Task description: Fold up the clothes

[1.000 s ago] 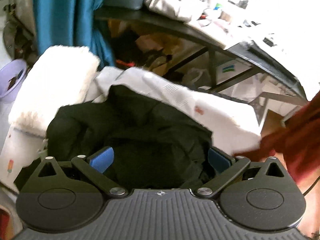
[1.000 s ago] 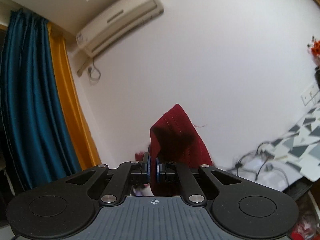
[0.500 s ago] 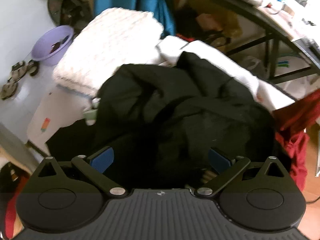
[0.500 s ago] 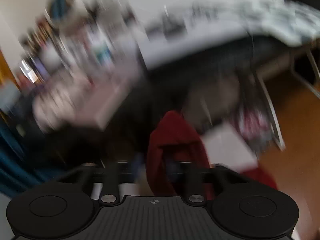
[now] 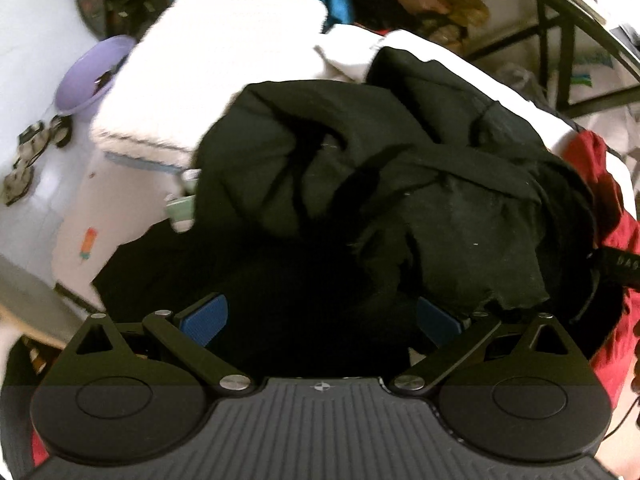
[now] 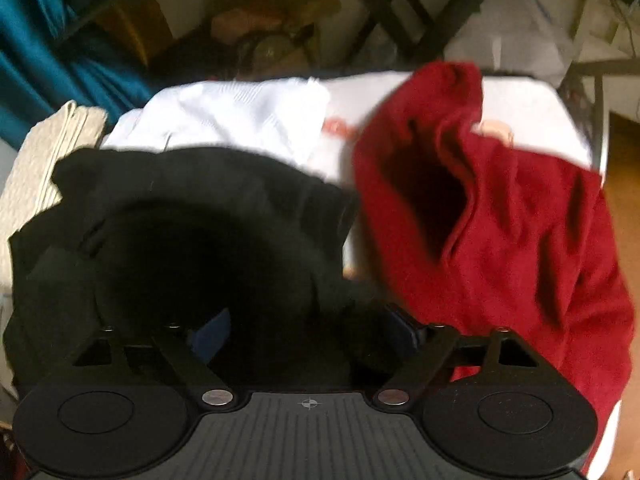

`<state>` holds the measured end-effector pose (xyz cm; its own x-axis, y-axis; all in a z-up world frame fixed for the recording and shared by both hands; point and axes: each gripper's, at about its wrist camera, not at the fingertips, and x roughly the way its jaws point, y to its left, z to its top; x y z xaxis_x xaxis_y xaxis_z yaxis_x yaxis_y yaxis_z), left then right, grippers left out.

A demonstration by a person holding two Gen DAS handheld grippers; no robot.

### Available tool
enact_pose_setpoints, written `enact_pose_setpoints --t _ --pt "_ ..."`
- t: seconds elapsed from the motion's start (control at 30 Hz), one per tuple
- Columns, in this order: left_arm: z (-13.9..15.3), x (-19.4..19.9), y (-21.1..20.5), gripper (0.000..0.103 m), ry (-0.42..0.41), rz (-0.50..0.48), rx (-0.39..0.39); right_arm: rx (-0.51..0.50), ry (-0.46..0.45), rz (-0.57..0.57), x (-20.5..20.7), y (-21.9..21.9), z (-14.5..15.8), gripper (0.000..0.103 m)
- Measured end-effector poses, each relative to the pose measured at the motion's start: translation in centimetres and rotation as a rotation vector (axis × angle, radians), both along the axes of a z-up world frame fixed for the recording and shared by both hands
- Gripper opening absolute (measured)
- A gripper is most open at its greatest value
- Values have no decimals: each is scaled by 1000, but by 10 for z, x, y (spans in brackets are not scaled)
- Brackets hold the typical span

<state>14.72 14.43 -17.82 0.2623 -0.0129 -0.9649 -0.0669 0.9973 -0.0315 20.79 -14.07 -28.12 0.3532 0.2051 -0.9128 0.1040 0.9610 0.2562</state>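
left tool open | right tool apparently open | over black garment

— What carries the clothes?

— A white surface with small coloured prints; whether it is a bed or a covered stand, I cannot tell.

— And what lies on it?

— A crumpled black garment in the middle, a dark red garment draped over its right end, a white cloth behind the black one, and a folded cream towel at the left end, touching the black garment.
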Motion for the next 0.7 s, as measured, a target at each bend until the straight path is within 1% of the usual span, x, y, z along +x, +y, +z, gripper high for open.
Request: enact_pose_setpoints --t 0.03,0.07,0.1,0.2,0.27,0.4,0.47,0.53,0.6,0.63,0.67,0.7 --pt "-4 4 -3 102 19 -19 -21 -14 -14 -5 -5 0 4 38" --pt "-8 9 -5 102 38 -36 -40 -29 -27 -10 -10 1 7 25" --pt "-9 14 -7 102 44 -38 -40 -39 -48 -20 -16 -1 12 8" --pt "-15 27 -14 102 60 -45 -38 -17 -142 -105 -34 -24 31 6" --pt "-15 33 -19 102 42 -73 -22 -4 -177 -176 -46 -41 43 6" --pt "-23 43 -27 102 36 -121 12 -20 -223 -329 -70 -64 62 3" --pt "-27 44 -29 102 38 -141 -1 -11 -222 -370 -78 -70 63 3" --pt "-30 42 -31 86 43 -159 -24 10 -212 -391 -83 -75 61 3" --pt "-32 41 -34 50 71 -165 -52 30 -202 -412 -89 -79 59 3" --pt "-32 40 -35 42 84 -161 -68 38 -199 -416 -91 -80 57 3" --pt "-30 38 -35 25 82 -156 -87 40 -201 -405 -91 -79 56 3" --pt "-27 36 -36 14 74 -156 -94 42 -202 -395 -90 -78 55 3"
